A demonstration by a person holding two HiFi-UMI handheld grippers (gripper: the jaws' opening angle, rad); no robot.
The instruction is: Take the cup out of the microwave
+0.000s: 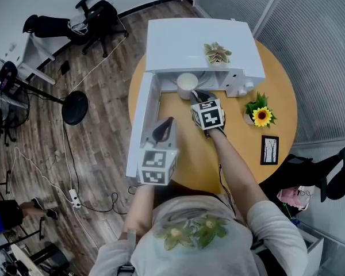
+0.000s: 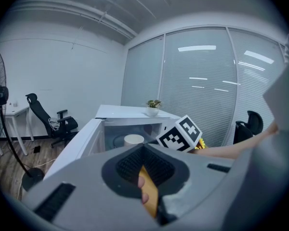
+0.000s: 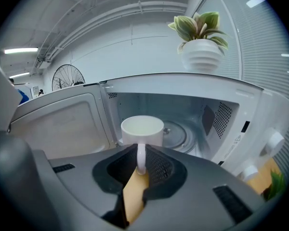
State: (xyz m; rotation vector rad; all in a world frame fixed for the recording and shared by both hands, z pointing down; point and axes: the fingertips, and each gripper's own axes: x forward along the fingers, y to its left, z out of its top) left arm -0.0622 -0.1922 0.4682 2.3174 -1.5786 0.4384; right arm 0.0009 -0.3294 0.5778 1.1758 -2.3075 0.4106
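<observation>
My right gripper (image 3: 140,163) pinches the cup (image 3: 142,130) by its handle. The cup is at 12 o'clock, in the mouth of the microwave (image 3: 216,114), with the open door (image 3: 62,124) at 9 o'clock. My left gripper (image 2: 143,148) is pressed together.

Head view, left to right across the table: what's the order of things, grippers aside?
microwave door → cup → potted plant → sunflower pot
</observation>
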